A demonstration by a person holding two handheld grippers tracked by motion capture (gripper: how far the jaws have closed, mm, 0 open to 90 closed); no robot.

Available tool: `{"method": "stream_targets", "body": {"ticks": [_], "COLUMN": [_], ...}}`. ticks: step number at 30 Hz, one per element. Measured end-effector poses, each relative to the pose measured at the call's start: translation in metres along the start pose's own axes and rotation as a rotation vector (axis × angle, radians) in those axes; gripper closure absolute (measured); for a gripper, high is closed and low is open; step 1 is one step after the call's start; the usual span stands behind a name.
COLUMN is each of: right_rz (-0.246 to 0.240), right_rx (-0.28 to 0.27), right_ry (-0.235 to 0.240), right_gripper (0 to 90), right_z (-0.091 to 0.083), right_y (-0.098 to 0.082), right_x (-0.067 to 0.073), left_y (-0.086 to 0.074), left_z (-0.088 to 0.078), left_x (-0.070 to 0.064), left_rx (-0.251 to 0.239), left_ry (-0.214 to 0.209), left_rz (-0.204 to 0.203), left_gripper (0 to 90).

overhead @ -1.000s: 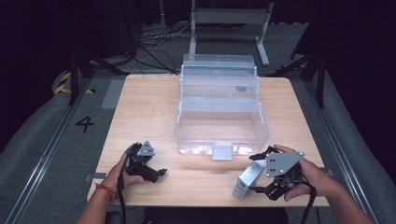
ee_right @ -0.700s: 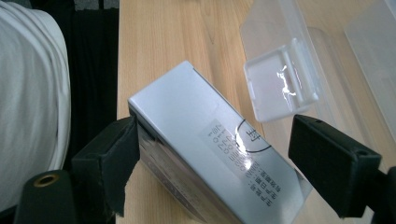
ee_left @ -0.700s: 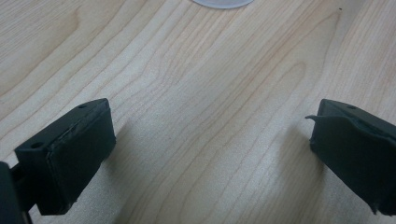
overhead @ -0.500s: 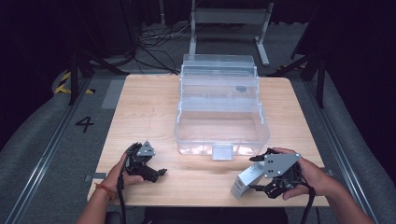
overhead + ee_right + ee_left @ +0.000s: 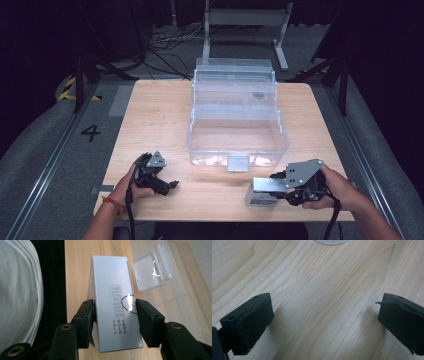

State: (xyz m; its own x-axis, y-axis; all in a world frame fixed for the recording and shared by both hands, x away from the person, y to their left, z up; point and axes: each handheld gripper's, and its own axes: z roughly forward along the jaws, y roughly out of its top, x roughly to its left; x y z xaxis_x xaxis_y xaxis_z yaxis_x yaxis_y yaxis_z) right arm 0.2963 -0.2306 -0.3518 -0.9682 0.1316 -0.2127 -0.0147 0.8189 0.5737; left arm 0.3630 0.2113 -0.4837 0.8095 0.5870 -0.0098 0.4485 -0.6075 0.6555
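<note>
Fingers (image 5: 87, 315) of the right gripper (image 5: 113, 315) clamp a silver printed box (image 5: 113, 302) at the surface's (image 5: 160, 125) near right edge, just before the clear plastic bin (image 5: 235, 120); a square, level hold matters. Left gripper (image 5: 324, 315) rests open, empty.

Silver rectangular box (image 5: 113, 302) with printed code text and dates on its top face, lying flat near the counter's (image 5: 160, 125) front edge, right of centre. Right tool (image 5: 114, 315) clamps its two long sides, jaws pressed on. Clear plastic storage bin (image 5: 235, 120), lid open and standing up at the back, mid-counter; its front latch tab (image 5: 152, 271) sits just beside the box.
</note>
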Motion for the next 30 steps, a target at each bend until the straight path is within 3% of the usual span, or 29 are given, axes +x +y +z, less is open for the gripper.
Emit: {"method": "stream_targets", "body": {"ticks": [5,16,19,26,30], "right_rz": [0.029,0.149,0.178,0.205,0.213], "right_rx": [0.008,0.038,0.030,0.097,0.130], "right_ry": [0.008,-0.062,-0.049,-0.006,0.011], "right_gripper": [54.1,54.9,48.9,39.3,38.7], "right_z": [-0.005,-0.025,-0.026,-0.015,-0.006], "right_y": [-0.002,-0.026,-0.028,-0.019,-0.011], "right_x": [0.000,-0.003,-0.005,-0.013,-0.019], "left_y": [0.000,0.000,0.000,0.000,0.000], "left_z": [0.000,0.000,0.000,0.000,0.000], "left_x": [0.000,0.000,-0.001,0.000,0.000], "left_rx": [-0.001,0.001,0.001,0.001,0.001], "left_ry": [0.002,0.002,0.004,0.003,0.002], "left_rz": [-0.005,-0.003,-0.005,-0.003,-0.003], "left_gripper": [0.5,0.5,0.5,0.6,0.7]}}
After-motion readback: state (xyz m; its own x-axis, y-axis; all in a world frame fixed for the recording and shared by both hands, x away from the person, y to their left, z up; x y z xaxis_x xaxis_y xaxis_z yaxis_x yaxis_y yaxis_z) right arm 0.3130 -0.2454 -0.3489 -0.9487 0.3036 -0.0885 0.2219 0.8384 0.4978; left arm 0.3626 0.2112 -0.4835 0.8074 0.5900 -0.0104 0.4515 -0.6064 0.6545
